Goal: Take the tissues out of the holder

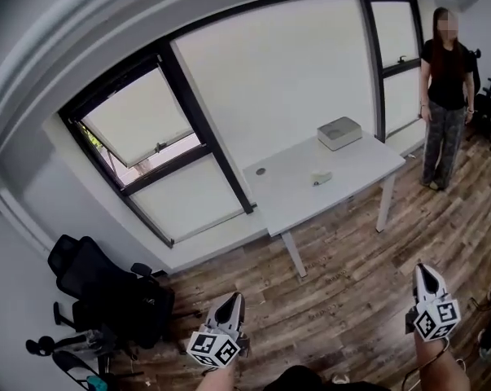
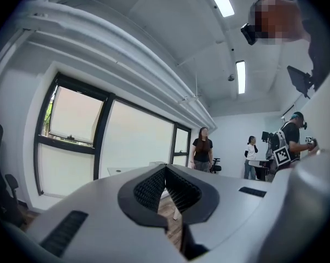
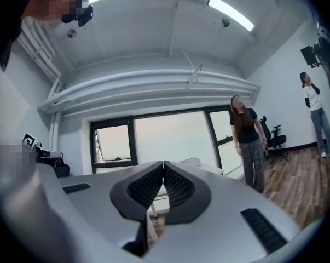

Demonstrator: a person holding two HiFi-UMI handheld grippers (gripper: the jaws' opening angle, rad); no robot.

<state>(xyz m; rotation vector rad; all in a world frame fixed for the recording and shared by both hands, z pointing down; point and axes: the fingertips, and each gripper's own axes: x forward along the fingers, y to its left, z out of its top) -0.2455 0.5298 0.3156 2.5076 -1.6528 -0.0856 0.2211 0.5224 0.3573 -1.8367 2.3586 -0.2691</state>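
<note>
Left gripper (image 1: 231, 301) and right gripper (image 1: 422, 272): fingers pressed together, empty; holder (image 1: 339, 132) at far edge of tabletop (image 1: 355, 168), probably shoved aside if reached thus.

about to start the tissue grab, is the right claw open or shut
Shut. The right claw has its two ribbed inner faces touching at the tip, with nothing held between them.

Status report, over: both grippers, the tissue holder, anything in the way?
Left gripper shut, empty. Right gripper shut, empty. Tissue holder on far table, untouched. Person standing beside table.
</note>
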